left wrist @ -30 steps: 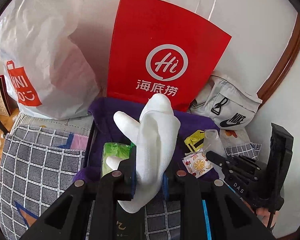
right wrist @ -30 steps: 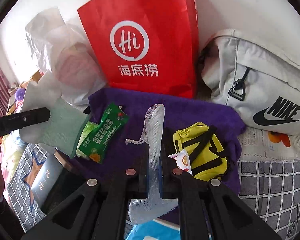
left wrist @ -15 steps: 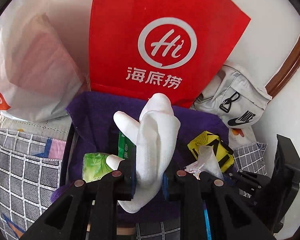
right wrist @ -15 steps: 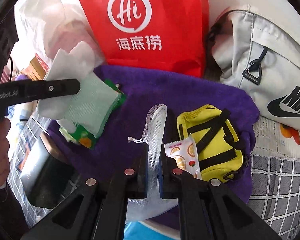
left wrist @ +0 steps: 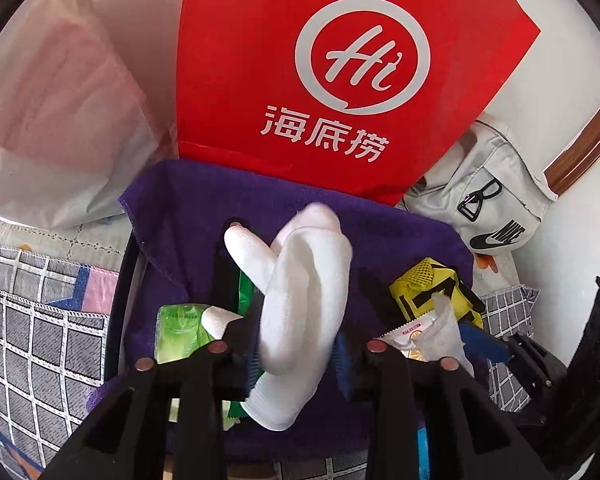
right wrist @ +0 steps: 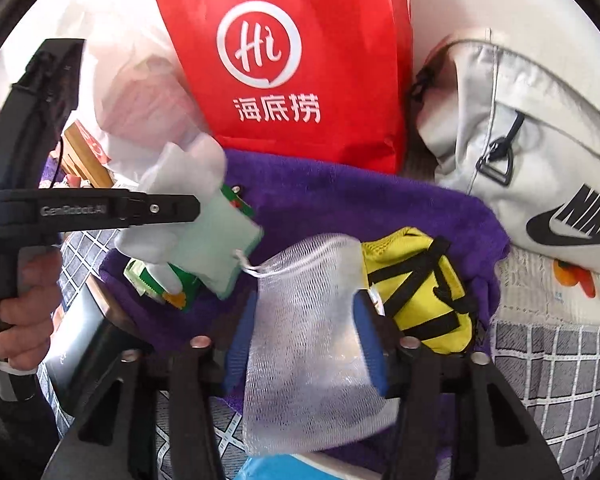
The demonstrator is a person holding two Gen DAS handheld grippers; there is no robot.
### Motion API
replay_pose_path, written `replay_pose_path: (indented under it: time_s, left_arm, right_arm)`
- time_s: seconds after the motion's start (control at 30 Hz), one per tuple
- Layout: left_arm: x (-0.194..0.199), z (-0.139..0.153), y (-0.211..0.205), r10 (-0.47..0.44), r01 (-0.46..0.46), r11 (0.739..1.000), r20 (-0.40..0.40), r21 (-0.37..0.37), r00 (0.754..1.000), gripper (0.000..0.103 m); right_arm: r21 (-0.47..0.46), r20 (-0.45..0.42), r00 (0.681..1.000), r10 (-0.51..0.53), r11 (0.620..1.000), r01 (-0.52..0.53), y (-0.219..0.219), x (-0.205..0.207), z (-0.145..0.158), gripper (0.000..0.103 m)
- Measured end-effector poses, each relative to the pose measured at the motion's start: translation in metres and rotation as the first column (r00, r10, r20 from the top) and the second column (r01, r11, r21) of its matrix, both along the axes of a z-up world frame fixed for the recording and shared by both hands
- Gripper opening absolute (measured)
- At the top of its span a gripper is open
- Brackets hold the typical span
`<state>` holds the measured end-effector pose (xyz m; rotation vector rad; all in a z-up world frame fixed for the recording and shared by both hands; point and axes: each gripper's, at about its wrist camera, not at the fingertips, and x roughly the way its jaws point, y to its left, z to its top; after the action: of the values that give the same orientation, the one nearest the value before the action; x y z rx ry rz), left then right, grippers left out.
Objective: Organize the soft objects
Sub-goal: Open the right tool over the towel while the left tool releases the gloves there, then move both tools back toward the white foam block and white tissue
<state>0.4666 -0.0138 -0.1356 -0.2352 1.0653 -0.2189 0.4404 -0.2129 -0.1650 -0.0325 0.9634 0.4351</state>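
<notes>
Letting go over the purple towel (left wrist: pixel 188 200): both grippers' jaws have just been opening, left gripper (left wrist: pixel 296 354) fingers narrowly parted around the white glove (left wrist: pixel 304 292), right gripper (right wrist: pixel 306 344) fingers wide beside the mesh bag (right wrist: pixel 304 320). Next, back both away clear.

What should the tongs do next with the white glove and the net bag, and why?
Probably lift both tongs away. The left tongs have just been opening around the white glove, and the right tongs around the net bag. Both things hang just over the purple towel, so they look let go.
</notes>
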Motion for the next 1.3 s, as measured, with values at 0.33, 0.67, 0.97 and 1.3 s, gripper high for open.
replay_pose_path:
  time_s: [0.33,0.67,0.97,1.3]
  left_arm:
    - [-0.005,0.017,0.004,0.039,-0.041,0.998,0.034,0.052,0.999,0.062]
    - [-0.030,0.050,0.029,0.084,-0.093,0.991,0.087,0.098,0.993,0.066]
    - [-0.080,0.068,0.052,0.085,-0.092,0.994,0.109,0.062,0.990,0.066]
    - [-0.161,0.052,0.078,0.095,-0.098,0.995,0.085,0.024,0.992,0.066]
  right_arm:
    - [0.016,0.061,0.997,-0.049,0.999,0.048,-0.010,-0.004,0.017,0.081]
    - [0.016,0.120,0.991,-0.066,0.998,0.065,-0.011,-0.027,0.043,0.081]
    - [0.017,0.122,0.993,-0.008,1.000,0.006,0.019,-0.071,0.052,0.081]
    - [0.070,0.015,0.997,0.082,0.994,-0.083,0.047,-0.152,0.020,0.071]
